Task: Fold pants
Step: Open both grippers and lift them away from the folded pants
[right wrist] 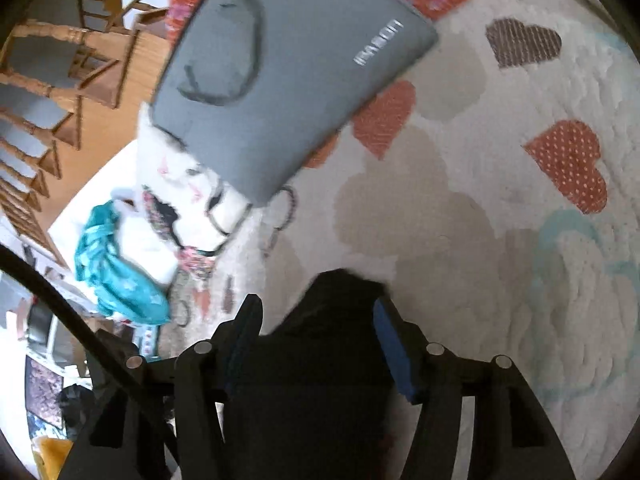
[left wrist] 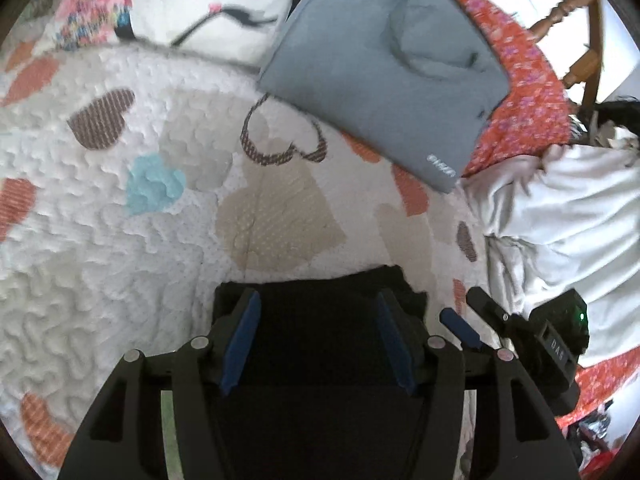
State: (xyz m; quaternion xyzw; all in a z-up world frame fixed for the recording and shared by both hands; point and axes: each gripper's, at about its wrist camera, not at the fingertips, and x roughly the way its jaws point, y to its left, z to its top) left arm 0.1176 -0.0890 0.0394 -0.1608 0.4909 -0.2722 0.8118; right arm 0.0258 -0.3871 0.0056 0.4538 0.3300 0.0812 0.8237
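Heart-print quilt (left wrist: 120, 264), black pants (left wrist: 320, 312) between both spread jaws.

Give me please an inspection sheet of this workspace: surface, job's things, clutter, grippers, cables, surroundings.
Surface: quilt with a heart pattern, over a red floral cover.
Job's things: black pants lie between the fingers of both grippers; how far they are folded cannot be told.
Clutter: folded grey garment at the far edge; white pillow with a printed face beside it; white bundle; teal cloth off the quilt's edge.
Grippers: left gripper and right gripper both have jaws spread, cloth between them, not clamped.
Cables: one black cable crosses the right wrist view.
Surroundings: wooden chairs on a wooden floor.
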